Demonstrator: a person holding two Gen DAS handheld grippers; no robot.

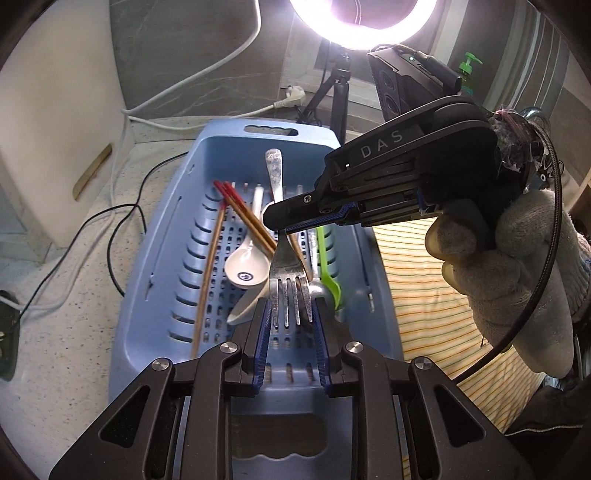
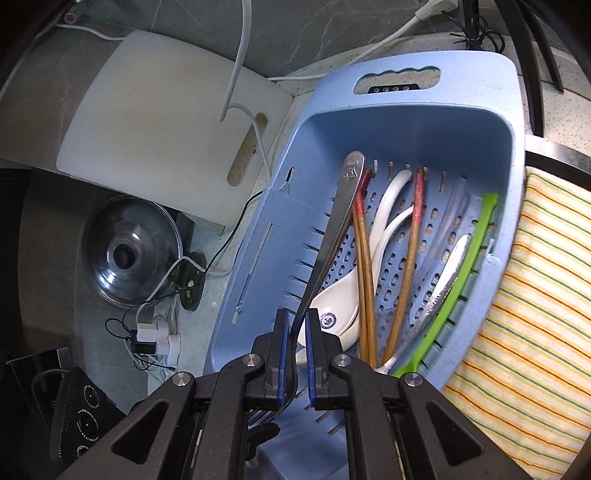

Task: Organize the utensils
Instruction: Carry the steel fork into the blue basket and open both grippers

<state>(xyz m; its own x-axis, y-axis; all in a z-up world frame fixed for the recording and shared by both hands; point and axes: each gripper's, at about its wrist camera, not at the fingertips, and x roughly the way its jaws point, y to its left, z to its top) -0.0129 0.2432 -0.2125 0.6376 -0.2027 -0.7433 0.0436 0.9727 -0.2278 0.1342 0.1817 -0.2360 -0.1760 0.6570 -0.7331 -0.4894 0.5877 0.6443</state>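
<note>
A steel fork [image 1: 290, 284] hangs over the blue slotted basket [image 1: 162, 266]. My right gripper [image 1: 280, 225] is shut on the fork's neck; in the right wrist view the fork's handle [image 2: 332, 229] runs up from between its pads [image 2: 297, 332]. My left gripper [image 1: 290, 317] stands around the fork's tines, its blue pads close on either side; whether they touch is unclear. In the basket lie red-tipped wooden chopsticks [image 1: 207, 273], white ceramic spoons [image 1: 245, 267], a green plastic utensil [image 1: 327, 266] and a steel spoon [image 2: 443, 280].
A striped yellow cloth [image 1: 436, 295] lies right of the basket. A white cutting board [image 2: 166, 122] leans at the left, with cables [image 1: 110, 229] on the speckled counter. A glass pot lid [image 2: 129, 254] and a power strip [image 2: 155, 336] sit beside the basket. A ring light [image 1: 362, 26] stands behind.
</note>
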